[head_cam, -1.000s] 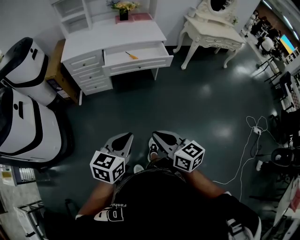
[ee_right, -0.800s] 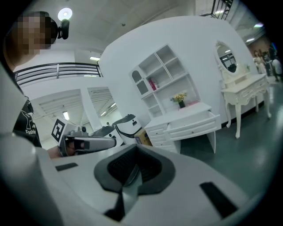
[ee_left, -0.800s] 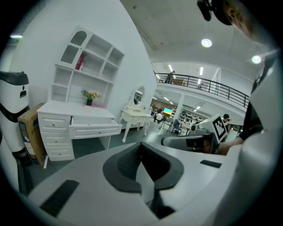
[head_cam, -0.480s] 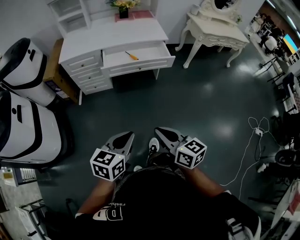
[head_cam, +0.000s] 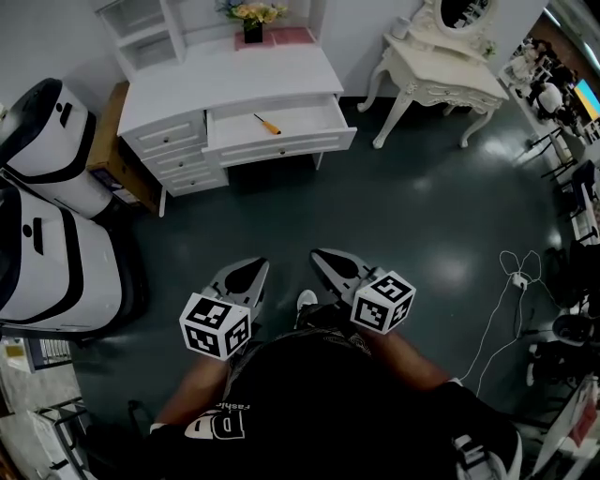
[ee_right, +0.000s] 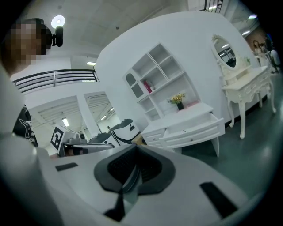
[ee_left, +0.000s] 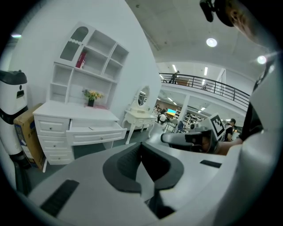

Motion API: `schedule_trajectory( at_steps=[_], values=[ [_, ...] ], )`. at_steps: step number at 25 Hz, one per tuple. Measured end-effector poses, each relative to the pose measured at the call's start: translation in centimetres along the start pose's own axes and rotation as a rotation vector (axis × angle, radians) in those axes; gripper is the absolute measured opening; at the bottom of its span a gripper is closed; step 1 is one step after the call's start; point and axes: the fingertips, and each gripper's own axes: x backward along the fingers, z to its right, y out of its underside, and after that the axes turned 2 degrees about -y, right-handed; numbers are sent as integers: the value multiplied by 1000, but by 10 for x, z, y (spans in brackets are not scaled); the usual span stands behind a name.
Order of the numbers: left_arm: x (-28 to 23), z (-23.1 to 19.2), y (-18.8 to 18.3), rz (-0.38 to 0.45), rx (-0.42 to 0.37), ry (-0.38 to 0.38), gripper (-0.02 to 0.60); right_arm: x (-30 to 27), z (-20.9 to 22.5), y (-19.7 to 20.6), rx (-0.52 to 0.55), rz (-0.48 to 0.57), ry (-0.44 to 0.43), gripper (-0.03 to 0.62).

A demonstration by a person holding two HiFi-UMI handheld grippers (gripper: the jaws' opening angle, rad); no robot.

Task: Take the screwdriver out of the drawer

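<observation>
The screwdriver (head_cam: 268, 124), orange-handled, lies in the open drawer (head_cam: 281, 141) of a white desk (head_cam: 225, 80) at the far side of the room. Both grippers hang in front of the person's body, well short of the desk, over dark floor. My left gripper (head_cam: 251, 272) points toward the desk with its jaws together and nothing in them. My right gripper (head_cam: 323, 258) is shut and empty too. The left gripper view shows the left gripper (ee_left: 141, 148) and the drawer (ee_left: 95, 132) far ahead. In the right gripper view the right gripper (ee_right: 135, 150) faces the drawer (ee_right: 194, 128).
Two large white machines (head_cam: 47, 197) stand at the left, with a cardboard box (head_cam: 114, 150) beside the desk. A white vanity table (head_cam: 441, 66) stands at the right of the desk. Cables (head_cam: 506, 272) trail over the floor at the right. A flower vase (head_cam: 251, 21) sits on the desk.
The desk and its open drawer have drifted lower in the head view and grown slightly nearer. Both grippers have travelled toward the desk together, still closed.
</observation>
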Motion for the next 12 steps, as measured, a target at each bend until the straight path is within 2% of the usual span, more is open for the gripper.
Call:
schedule_trajectory(
  at_steps=[12],
  values=[
    [-54, -8, -38, 13, -8, -44, 14, -16, 52, -46, 22, 2, -52, 9]
  ],
)
